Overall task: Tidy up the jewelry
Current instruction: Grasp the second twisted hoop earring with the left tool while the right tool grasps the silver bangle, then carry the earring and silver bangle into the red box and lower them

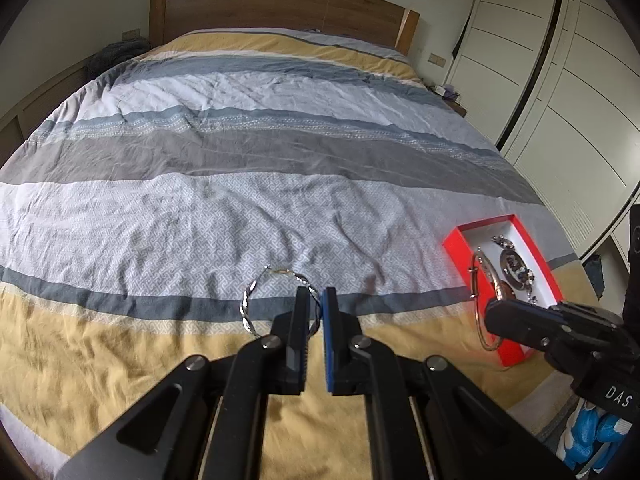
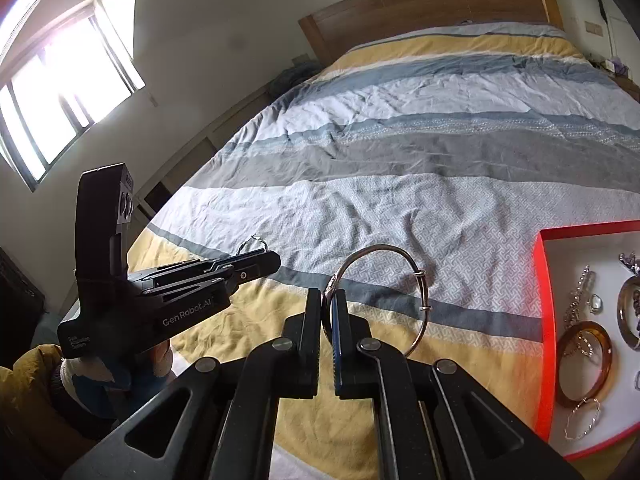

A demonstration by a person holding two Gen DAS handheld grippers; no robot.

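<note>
A twisted silver bangle (image 1: 256, 300) hangs clamped in the left tool (image 1: 316, 300) and a plain silver bangle (image 2: 384, 280) in the right tool (image 2: 329, 308), both held above the striped bed (image 1: 280, 160). The red box (image 1: 460, 236) at the bed's near right edge already holds bracelets and chains; judging by this, only these two pieces remain to go in
</note>
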